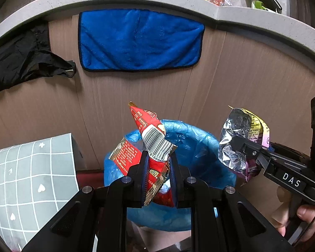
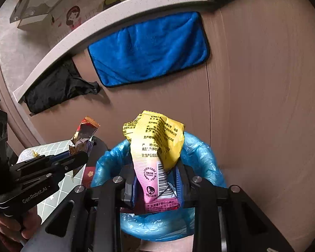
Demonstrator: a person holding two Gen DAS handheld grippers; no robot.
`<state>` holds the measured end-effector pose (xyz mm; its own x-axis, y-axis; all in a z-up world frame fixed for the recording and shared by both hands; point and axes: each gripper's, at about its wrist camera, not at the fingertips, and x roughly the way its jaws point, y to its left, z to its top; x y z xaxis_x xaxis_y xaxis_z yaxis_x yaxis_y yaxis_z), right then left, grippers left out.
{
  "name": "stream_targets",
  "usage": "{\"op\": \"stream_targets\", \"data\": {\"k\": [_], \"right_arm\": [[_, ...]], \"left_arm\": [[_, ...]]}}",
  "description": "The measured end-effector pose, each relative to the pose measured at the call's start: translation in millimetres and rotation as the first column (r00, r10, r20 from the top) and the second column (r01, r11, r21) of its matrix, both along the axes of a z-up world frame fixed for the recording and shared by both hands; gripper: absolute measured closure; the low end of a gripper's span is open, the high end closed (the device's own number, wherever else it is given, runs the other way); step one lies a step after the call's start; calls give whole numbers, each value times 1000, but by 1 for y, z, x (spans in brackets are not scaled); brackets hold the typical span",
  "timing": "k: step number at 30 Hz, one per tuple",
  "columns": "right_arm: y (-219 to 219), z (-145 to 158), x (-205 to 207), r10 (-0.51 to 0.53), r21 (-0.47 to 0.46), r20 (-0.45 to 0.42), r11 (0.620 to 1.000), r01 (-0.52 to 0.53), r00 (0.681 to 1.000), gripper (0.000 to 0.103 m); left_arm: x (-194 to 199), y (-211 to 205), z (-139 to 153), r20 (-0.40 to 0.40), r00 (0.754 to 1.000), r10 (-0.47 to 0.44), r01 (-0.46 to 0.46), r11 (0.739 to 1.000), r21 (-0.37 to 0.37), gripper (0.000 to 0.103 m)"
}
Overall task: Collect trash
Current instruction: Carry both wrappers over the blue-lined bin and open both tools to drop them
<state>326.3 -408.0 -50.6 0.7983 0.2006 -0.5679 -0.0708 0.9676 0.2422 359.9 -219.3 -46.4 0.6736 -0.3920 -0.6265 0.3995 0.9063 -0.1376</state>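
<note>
Left gripper (image 1: 157, 157) clamped on red wrapper (image 1: 153, 147), right gripper (image 2: 157, 174) on yellow wrapper (image 2: 155, 140), above blue-lined bin (image 1: 199, 147).

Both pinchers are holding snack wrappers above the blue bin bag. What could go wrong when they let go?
1. The red wrapper in the left gripper sticks up tall and crinkled, so it might catch on the pads or flutter past the bin bag rim.
2. The yellow wrapper in the right gripper hangs near the bag's edge in the left view, so it may land outside.
3. The two grippers are close together and could bump.
</note>
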Motion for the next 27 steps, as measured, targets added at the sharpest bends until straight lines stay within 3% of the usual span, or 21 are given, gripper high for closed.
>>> {"op": "stream_targets", "data": {"k": [9,11,12,13,14,15,22,27], "right_arm": [[-3,-16,17,0,14,-33,1000,0,999,77],[-2,-17,19,15,24,-27,1000,-14,1000,72],[-2,-18,19,13,22,-26,1000,-13,1000,67],[-1,-19,20,10,20,-30,1000,-10,1000,55],[-1,-19,19,6,22,-27,1000,-5,1000,45],[-1,-19,17,3,24,-20,1000,-2,1000,43],[1,-7,8,7,23,-5,1000,-7,1000,43],[8,3,-7,23,41,11,999,-23,1000,43]], "left_arm": [[15,-7,-20,-62,998,-23,21,999,-39,83],[18,-6,-21,-78,996,-31,26,997,-73,74],[19,-5,-20,-82,996,-35,27,995,-93,63],[20,-3,-19,-86,996,-32,23,994,-112,54],[20,0,-16,-82,996,-27,16,991,-129,53],[19,3,-13,-77,997,-24,13,989,-146,53],[7,28,13,-32,999,33,-38,985,-169,52],[-17,58,20,-20,993,120,-121,986,-114,53]]}}
